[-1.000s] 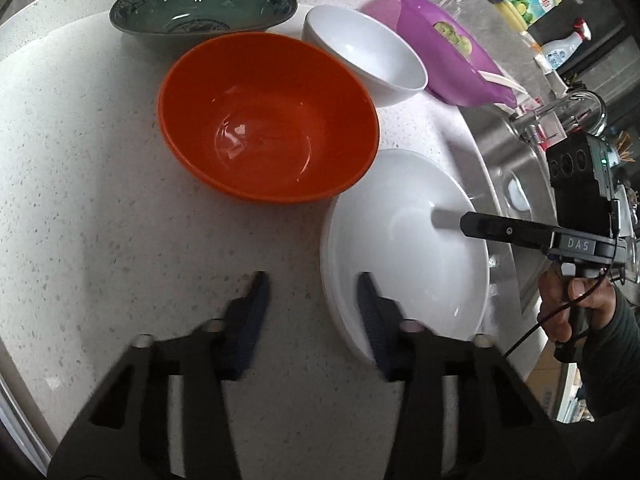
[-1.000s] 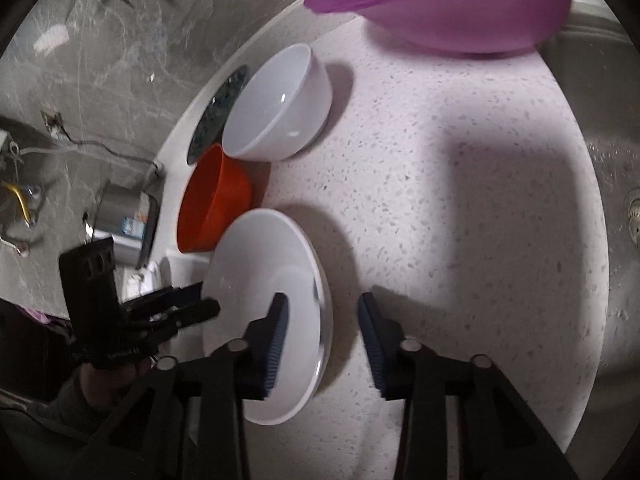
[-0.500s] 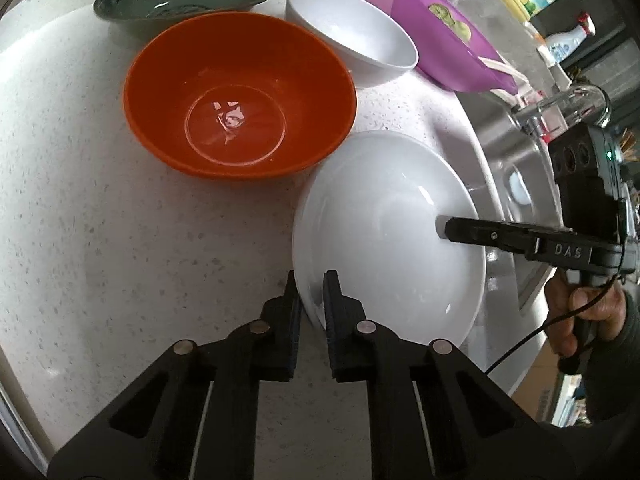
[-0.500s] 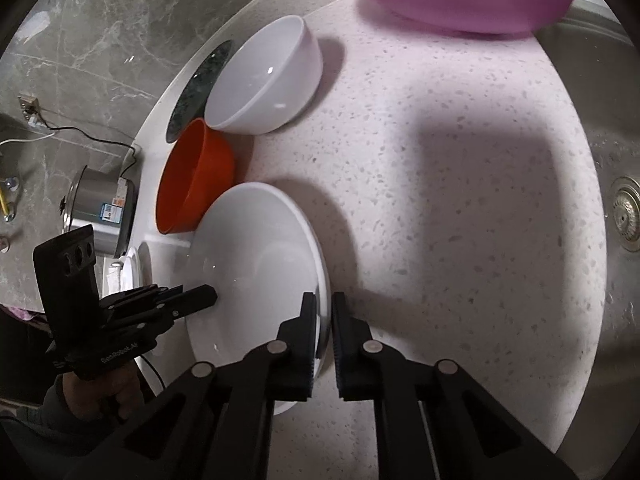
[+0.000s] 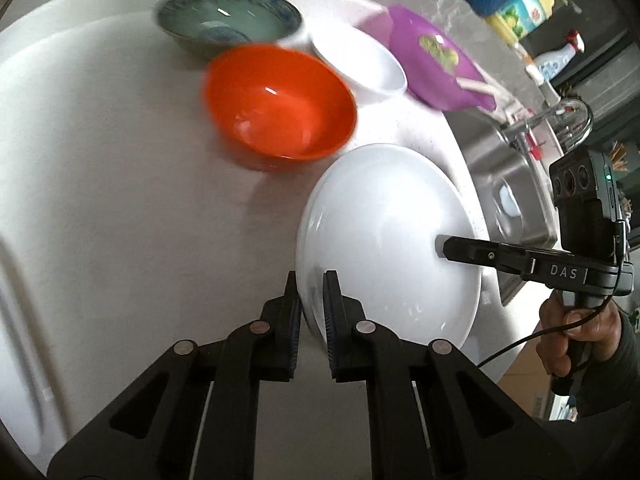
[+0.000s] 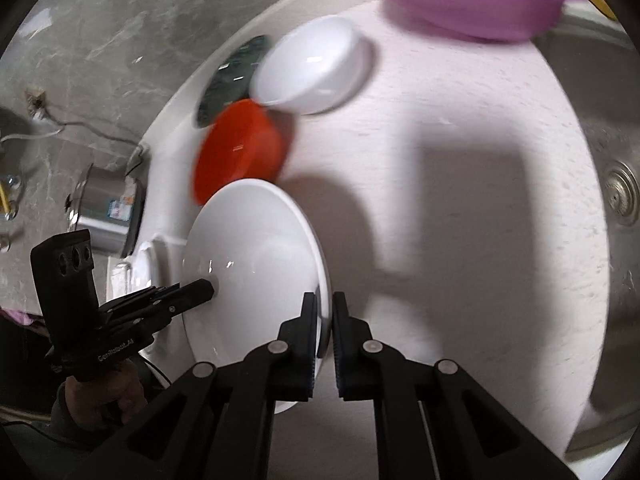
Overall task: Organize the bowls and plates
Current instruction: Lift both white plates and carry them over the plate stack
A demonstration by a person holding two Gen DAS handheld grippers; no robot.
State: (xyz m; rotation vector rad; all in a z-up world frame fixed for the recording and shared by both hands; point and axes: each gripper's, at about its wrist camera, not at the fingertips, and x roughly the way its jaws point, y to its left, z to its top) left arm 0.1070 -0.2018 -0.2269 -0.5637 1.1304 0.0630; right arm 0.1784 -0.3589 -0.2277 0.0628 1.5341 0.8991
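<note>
Both tools, left tool (image 5: 311, 280) and right tool (image 6: 324, 300), now pinch white plate (image 5: 384, 232) rims; plate apparently lifted off desk (image 5: 120, 200), ready for stacking.

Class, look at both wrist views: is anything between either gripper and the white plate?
Nothing visible. The left gripper and right gripper are each already shut on opposite rims of the white plate.

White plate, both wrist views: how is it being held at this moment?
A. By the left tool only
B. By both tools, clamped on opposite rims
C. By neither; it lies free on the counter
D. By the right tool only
B: the left tool is shut on the near rim of the white plate, and the right tool is shut on the opposite rim.
</note>
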